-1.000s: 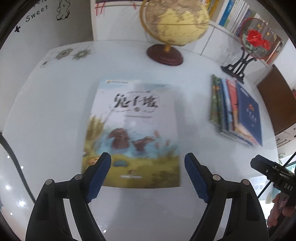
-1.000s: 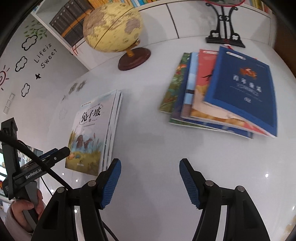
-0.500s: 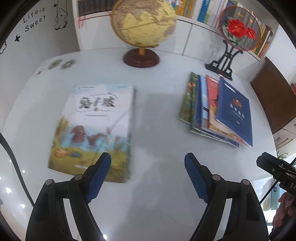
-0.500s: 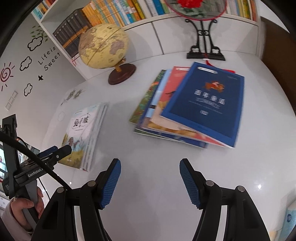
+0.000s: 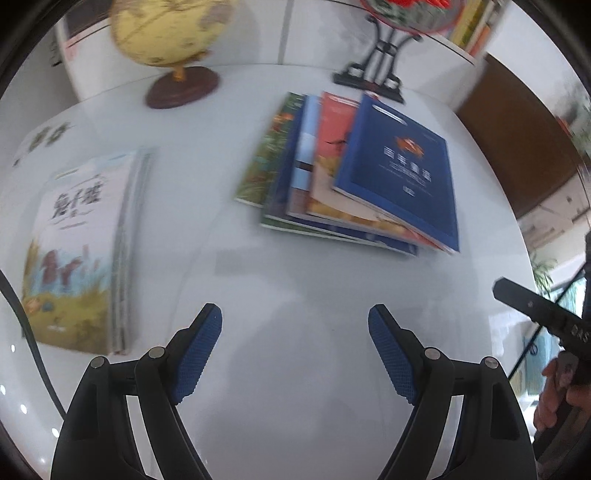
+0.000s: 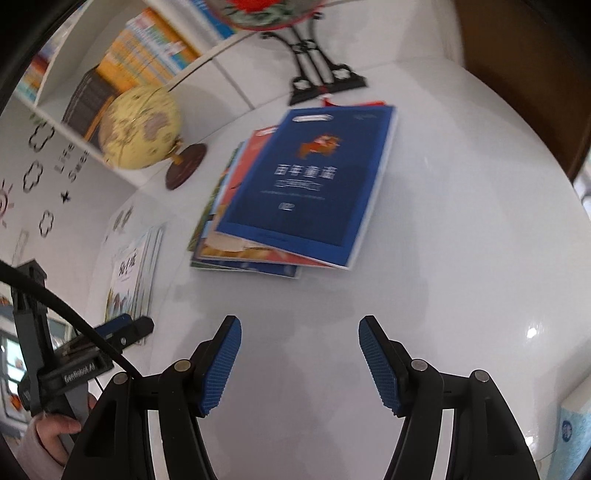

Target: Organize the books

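A fanned pile of several thin books, a dark blue book (image 5: 400, 173) on top, lies on the white table (image 5: 295, 295); it shows in the right wrist view too (image 6: 306, 188). A neat stack topped by a white picture book with animals (image 5: 70, 251) lies at the left, also visible in the right wrist view (image 6: 127, 273). My left gripper (image 5: 295, 347) is open and empty above bare table, short of the pile. My right gripper (image 6: 300, 354) is open and empty, in front of the blue book.
A yellow globe (image 5: 166, 33) on a brown base stands at the back left. A black stand with a round red-flower fan (image 5: 373, 77) stands behind the pile. Bookshelves (image 6: 147, 48) line the back wall. A brown cabinet (image 5: 517, 140) is at the right.
Both grippers have swung to the right, away from the white picture book and toward the fanned pile. The blue book now lies ahead of the right gripper. Both stay open.
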Demonstrator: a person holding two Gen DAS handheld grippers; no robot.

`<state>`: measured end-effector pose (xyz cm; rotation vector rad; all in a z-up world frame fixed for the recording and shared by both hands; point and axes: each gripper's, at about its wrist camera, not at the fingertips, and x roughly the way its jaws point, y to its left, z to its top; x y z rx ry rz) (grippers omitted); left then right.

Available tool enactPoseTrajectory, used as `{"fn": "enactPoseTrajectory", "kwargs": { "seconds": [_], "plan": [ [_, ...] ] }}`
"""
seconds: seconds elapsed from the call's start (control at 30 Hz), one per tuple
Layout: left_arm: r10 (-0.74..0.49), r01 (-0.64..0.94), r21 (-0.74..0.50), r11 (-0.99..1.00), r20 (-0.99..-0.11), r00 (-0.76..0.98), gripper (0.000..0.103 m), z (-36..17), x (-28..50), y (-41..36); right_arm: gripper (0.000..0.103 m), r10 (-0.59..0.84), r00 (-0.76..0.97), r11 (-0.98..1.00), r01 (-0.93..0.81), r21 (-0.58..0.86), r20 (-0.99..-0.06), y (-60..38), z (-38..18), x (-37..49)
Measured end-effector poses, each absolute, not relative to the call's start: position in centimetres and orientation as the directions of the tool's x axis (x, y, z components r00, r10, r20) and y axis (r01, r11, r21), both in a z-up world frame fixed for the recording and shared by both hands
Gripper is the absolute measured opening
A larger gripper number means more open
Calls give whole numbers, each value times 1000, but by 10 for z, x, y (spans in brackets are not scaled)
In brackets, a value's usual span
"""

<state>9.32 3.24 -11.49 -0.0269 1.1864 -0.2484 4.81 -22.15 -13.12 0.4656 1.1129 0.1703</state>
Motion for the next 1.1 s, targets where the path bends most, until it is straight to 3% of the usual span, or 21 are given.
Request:
{"fn": "enactPoseTrajectory", "kwargs": {
  "seconds": [0.23, 0.47, 0.87, 0.93, 1.0, 1.1],
  "plan": [
    [-311, 278, -227, 934, -897, 314, 80, -110, 130, 9, 65, 373, 452, 871, 130, 474, -810, -236, -149, 55],
    [-404, 317, -307, 897, -860, 312, 80, -108, 204, -21, 65, 358, 568, 866, 95, 491, -741, -245, -141, 85],
    [-438, 409, -306, 860, -854, 282, 81, -146, 270, -63, 65, 383, 604, 840, 87, 535, -699, -268, -167, 162],
    [-463, 411, -335, 848, -846, 265, 88, -147, 273, -62, 65, 409, 596, 828, 77, 556, -691, -267, -172, 169],
    [-494, 436, -358, 825, -833, 249, 102, -148, 273, -64, 65, 417, 590, 820, 85, 567, -691, -265, -178, 174],
    [-493, 474, -334, 814, -829, 263, 102, -150, 270, -72, 65, 416, 588, 819, 90, 567, -694, -262, -186, 176]
  ]
}}
